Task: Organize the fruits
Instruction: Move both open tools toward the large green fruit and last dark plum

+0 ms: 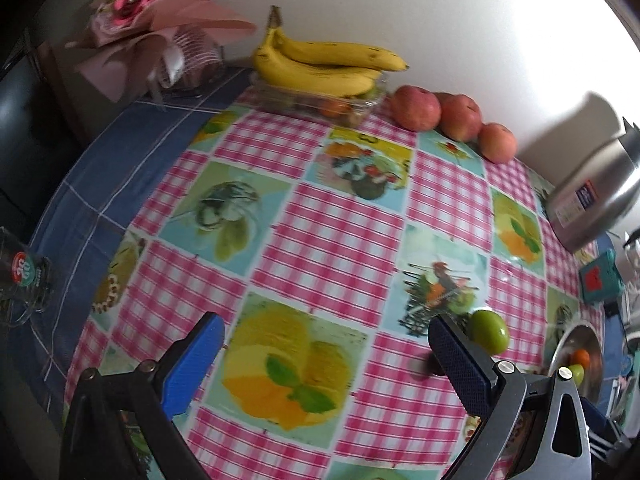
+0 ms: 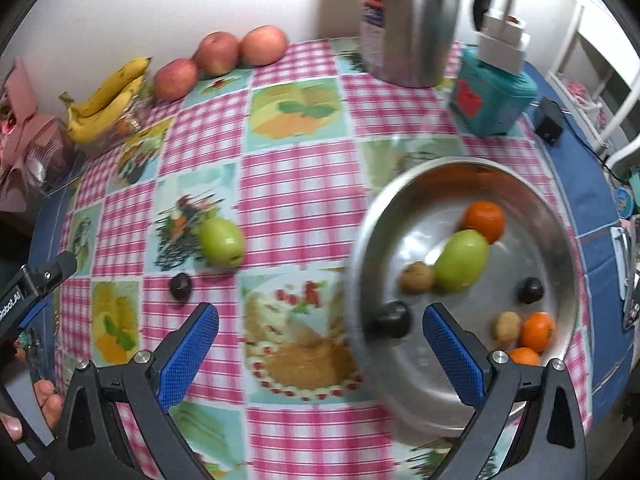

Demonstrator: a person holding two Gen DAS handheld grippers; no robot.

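metal bowl (image 2: pixel 472 392) already holds oranges, green fruit, small bits. loose green apple (image 2: pixel 221 241) and dark plum (image 2: pixel 180 286) on table at 9 o'clock. left gripper (image 1: pixel 326 344) and right gripper (image 2: pixel 320 332) both spread, empty.

Not much for you to read here. At nine o'clock in the left wrist view, the dark glass jar (image 1: pixel 24 276) carries a round red-and-green label with white digits, too blurred to make out. The steel flask's label (image 1: pixel 576 204) at three o'clock and the left gripper's (image 2: pixel 24 300) white lettering are also unreadable.
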